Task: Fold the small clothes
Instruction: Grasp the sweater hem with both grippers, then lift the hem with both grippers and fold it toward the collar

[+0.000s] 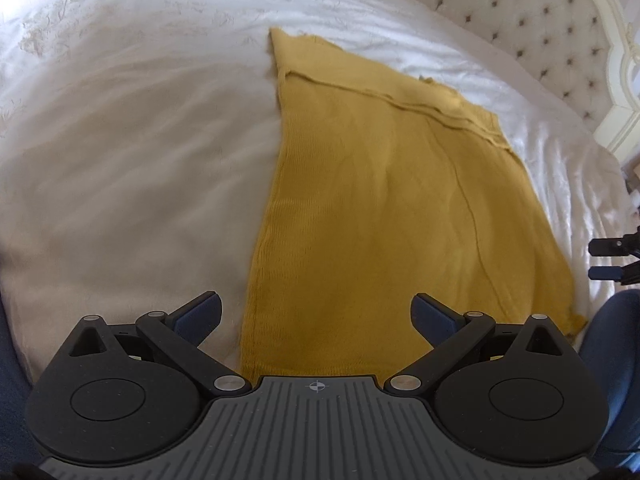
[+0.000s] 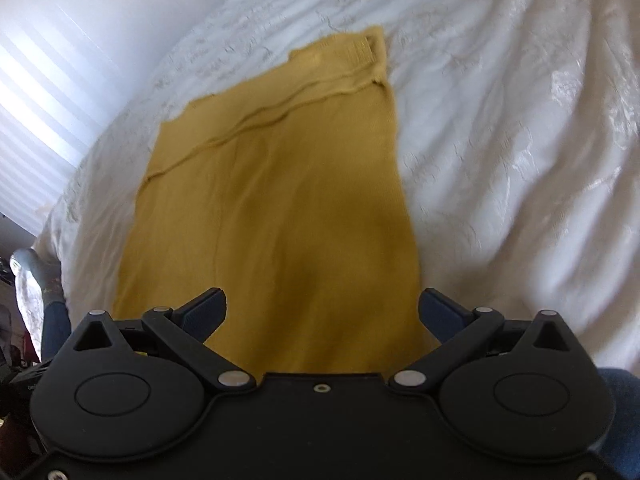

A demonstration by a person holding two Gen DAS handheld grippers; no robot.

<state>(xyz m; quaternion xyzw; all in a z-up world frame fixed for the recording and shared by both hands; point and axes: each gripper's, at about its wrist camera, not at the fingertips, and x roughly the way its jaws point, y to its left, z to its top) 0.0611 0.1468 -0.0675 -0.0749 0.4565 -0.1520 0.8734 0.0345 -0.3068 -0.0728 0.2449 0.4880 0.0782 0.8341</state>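
While above the yellow knit (image 1: 380, 208), left claw (image 1: 316, 312) and right claw (image 2: 322, 308) wide apart, empty.

A wide bed with a cream, faintly embroidered satin bedspread (image 1: 120, 140) fills the room. Its ivory button-tufted headboard (image 1: 532, 28) stands at the right. Striped daylight falls on a white wall (image 2: 60, 60).

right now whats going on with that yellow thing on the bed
A person is holding a two-finger gripper in each hand over a mustard-yellow knit garment spread flat on a white bedspread. The left gripper and the right gripper are both open and grip nothing. The garment's far end looks already turned over into a band, and the near hem lies just in front of both grippers. No fold is being made at this moment.
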